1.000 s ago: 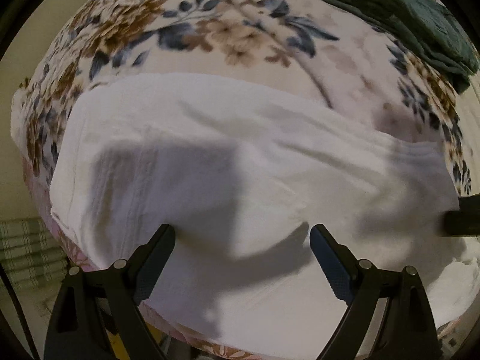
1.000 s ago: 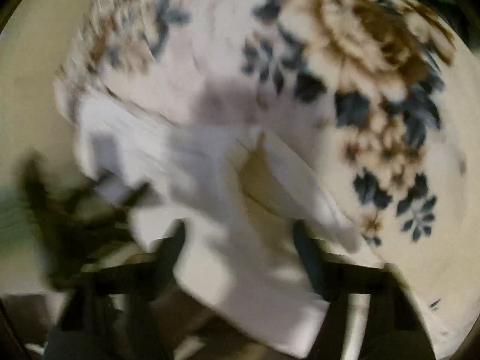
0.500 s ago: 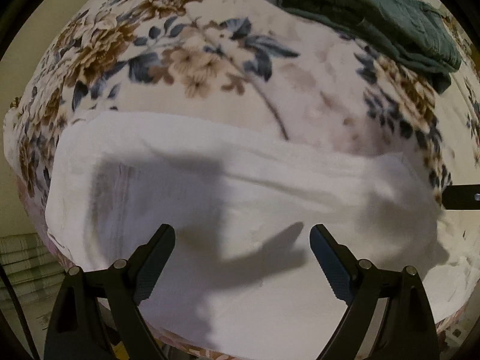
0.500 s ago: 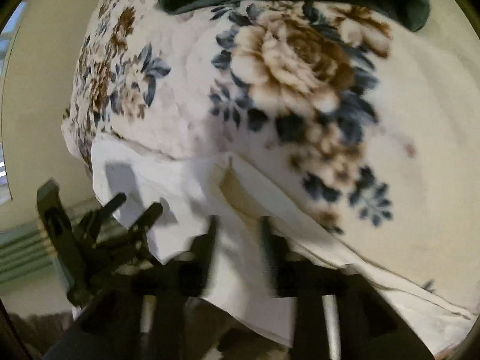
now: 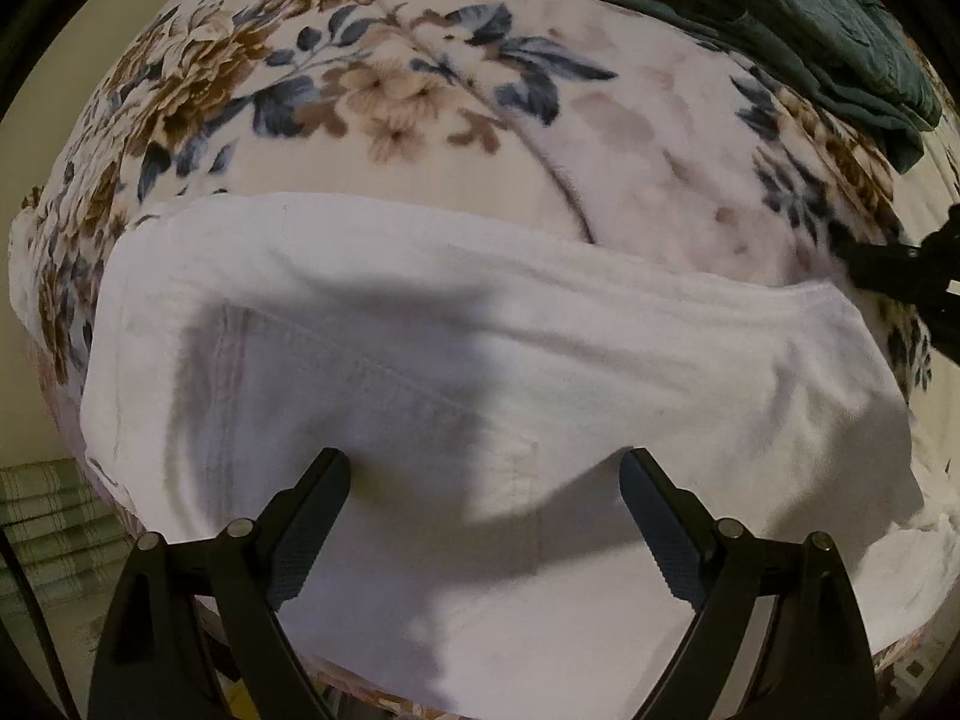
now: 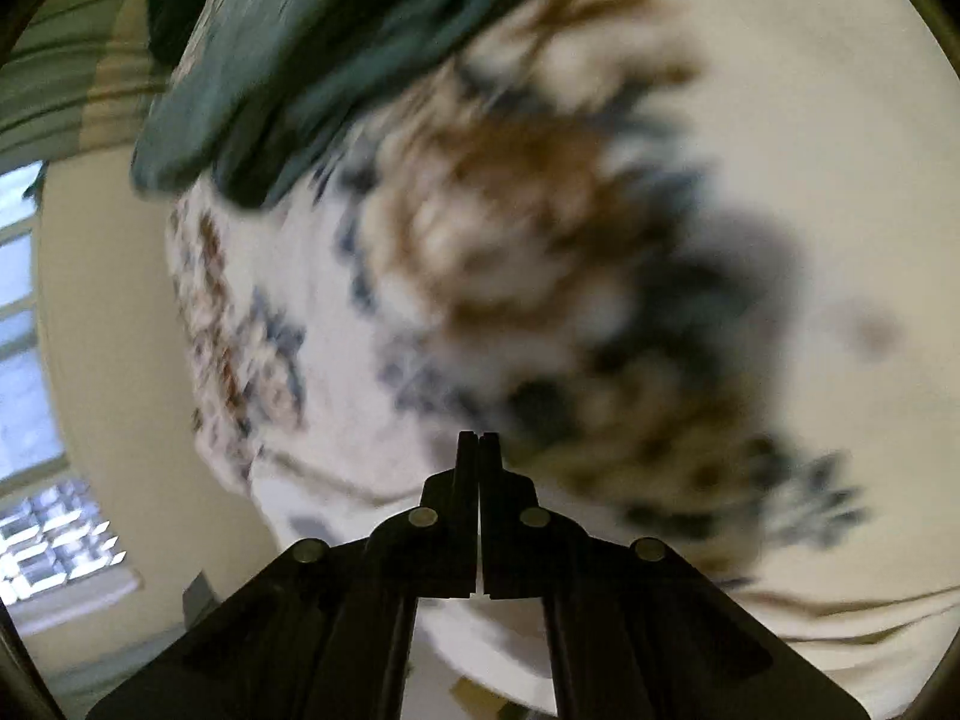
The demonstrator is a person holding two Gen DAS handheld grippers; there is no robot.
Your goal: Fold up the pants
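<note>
— Two grippers are showing, so how are they standing?

— Starting with the left gripper [image 5: 485, 474]: it is hanging over the white pants [image 5: 420, 372] with its jaws spread wide, the dark ribbed pads facing each other across a broad gap. Nothing is sitting between them; they are hovering above the cloth, casting a shadow on it, and I cannot tell whether the tips are brushing the fabric.

— And the other one?

— The right gripper [image 6: 479, 444] is pressing its two fingers flat together, with only a thin seam showing between them. Its jaws have just been closing, and no cloth is caught in them. In the left wrist view the right gripper is poking in at the right edge, just past the far corner of the pants.

— Where are the pants lying?

— They are lying spread across the floral blanket [image 5: 420, 90], reaching from the left side almost to the right edge, with a seam running down the left part and the far hem forming a long smooth line. The near edge is falling toward the rim of the bed.

— Anything beyond that?

— A dark green garment [image 5: 780, 18] is lying bunched at the far right corner of the blanket, well apart from the pants. The right wrist view is blurring heavily, yet it is showing that same green cloth at the top and a window [image 6: 24, 300] at the left.
</note>
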